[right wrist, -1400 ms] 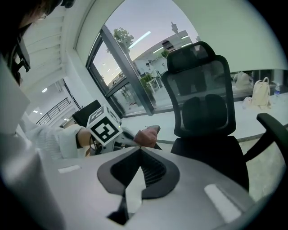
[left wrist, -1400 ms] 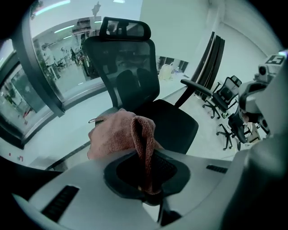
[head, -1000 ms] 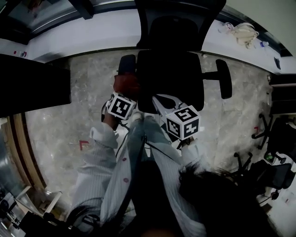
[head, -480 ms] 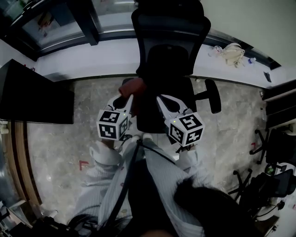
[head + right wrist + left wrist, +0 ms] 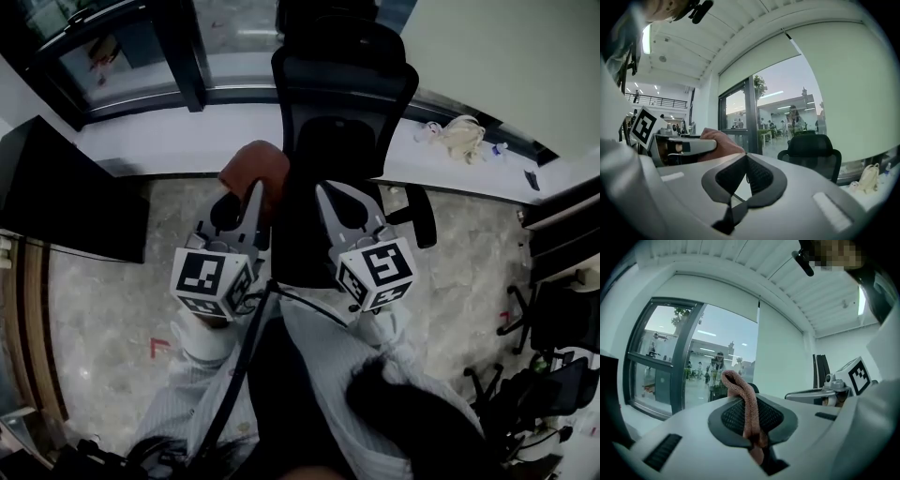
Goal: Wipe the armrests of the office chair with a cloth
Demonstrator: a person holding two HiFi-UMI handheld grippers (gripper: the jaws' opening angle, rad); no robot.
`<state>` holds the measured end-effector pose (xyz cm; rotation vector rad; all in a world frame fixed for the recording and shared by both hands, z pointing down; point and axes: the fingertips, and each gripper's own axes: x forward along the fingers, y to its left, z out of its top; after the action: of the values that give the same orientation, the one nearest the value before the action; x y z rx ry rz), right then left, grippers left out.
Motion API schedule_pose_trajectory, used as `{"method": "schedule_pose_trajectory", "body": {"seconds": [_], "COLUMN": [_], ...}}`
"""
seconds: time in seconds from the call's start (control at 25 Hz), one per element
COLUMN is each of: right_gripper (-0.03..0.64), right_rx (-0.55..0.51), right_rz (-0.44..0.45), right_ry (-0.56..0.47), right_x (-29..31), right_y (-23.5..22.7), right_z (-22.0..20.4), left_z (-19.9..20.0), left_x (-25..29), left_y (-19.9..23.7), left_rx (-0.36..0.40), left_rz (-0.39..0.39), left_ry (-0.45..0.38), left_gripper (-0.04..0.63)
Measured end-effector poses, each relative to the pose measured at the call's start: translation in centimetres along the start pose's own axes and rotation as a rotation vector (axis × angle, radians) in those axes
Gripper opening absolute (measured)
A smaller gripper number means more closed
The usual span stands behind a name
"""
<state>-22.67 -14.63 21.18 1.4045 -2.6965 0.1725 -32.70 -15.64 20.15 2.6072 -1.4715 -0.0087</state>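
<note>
The black office chair (image 5: 342, 84) stands ahead of me, with its left armrest (image 5: 223, 212) and right armrest (image 5: 423, 216) low at its sides. My left gripper (image 5: 255, 193) is shut on a reddish-brown cloth (image 5: 255, 169) and holds it raised above the left armrest. In the left gripper view the cloth (image 5: 737, 381) loops up out of the closed left gripper (image 5: 746, 401). My right gripper (image 5: 324, 193) is shut and holds nothing, raised over the seat. In the right gripper view the right gripper (image 5: 746, 157) points level at the chair back (image 5: 811, 150), with the cloth (image 5: 721, 143) at its left.
A dark desk surface (image 5: 66, 187) lies at the left. A white ledge (image 5: 178, 141) runs under the window behind the chair, with a pale bag (image 5: 461, 136) on it at the right. Other chair bases (image 5: 548, 323) stand at the far right on the marble floor.
Both grippers have risen and tipped from pointing down to level. The cloth came up with the left gripper, away from the left armrest. The head view has tilted upward.
</note>
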Motion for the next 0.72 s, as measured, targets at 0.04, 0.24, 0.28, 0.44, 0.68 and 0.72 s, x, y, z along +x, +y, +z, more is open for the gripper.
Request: {"method": "schedule_pose_trajectory", "body": {"seconds": [0.04, 0.24, 0.28, 0.44, 0.68, 0.72], "right_gripper": [0.0, 0.0, 0.0, 0.0, 0.0, 0.0], "right_rx": [0.005, 0.013, 0.013, 0.008, 0.007, 0.008], "right_rz": [0.006, 0.022, 0.022, 0.028, 0.029, 0.028], "right_ry": [-0.002, 0.003, 0.004, 0.013, 0.013, 0.011], "right_x": [-0.13, -0.52, -0.5, -0.29, -0.52, -0.55], "right_y": [0.09, 0.24, 0.2, 0.51, 0.82, 0.8], "right_z": [-0.05, -0.14, -0.15, -0.53, -0.58, -0.52], "left_z": [-0.01, -0.13, -0.14, -0.43, -0.59, -0.62], "left_x": [-0.18, -0.62, -0.57, -0.6, -1.0, -1.0], "left_y": [-0.03, -0.37, -0.42, -0.34, -0.6, -0.6], "left_rx": [0.0, 0.011, 0.013, 0.011, 0.022, 0.018], "left_rz": [0.001, 0.001, 0.001, -0.006, -0.002, -0.003], "left_ry": [-0.001, 0.008, 0.012, 0.021, 0.031, 0.034], "left_gripper": [0.034, 0.032, 0.032, 0.034, 0.032, 0.032]}}
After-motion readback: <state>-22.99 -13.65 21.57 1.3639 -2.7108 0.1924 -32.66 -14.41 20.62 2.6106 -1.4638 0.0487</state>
